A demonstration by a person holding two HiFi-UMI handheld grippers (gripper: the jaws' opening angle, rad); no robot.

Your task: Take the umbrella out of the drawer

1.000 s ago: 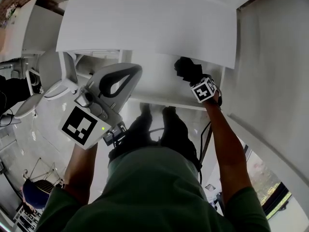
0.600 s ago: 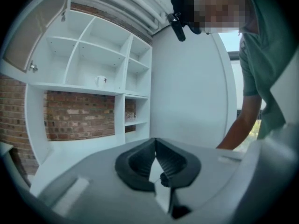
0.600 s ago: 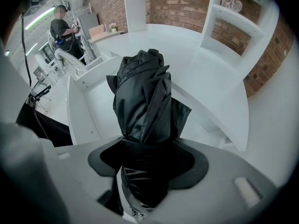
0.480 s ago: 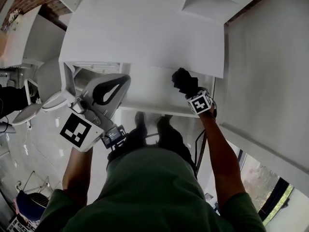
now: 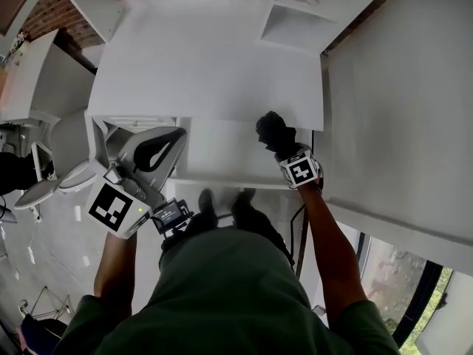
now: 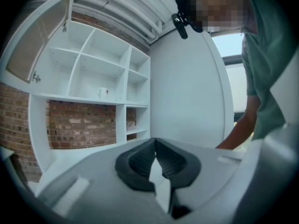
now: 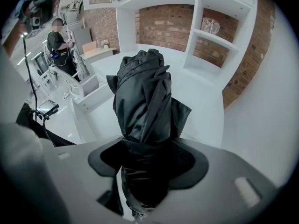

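A folded black umbrella (image 7: pixel 145 97) stands up between the jaws of my right gripper (image 7: pixel 147 148), which is shut on its lower part. In the head view the umbrella (image 5: pixel 271 129) is above the right end of the open white drawer (image 5: pixel 222 181), lifted clear of its floor, with the right gripper (image 5: pixel 284 148) just below it. My left gripper (image 5: pixel 179 130) hangs over the drawer's left end, away from the umbrella. Its black pads (image 6: pixel 140 160) meet at the tips with nothing between them, and the left gripper (image 6: pixel 155 141) points roughly level toward the shelves.
A white counter top (image 5: pixel 207 65) runs behind the drawer, with white shelves (image 6: pixel 93 69) on a brick wall above it. A mug (image 6: pixel 103 93) and a glass item (image 7: pixel 210 26) sit on shelves. A tall white panel (image 5: pixel 399 109) stands at the right. Another person (image 7: pixel 58 45) stands far left.
Both grippers have risen. The right one has lifted the umbrella higher above the drawer. The head view now shows more of the counter and the brick wall.
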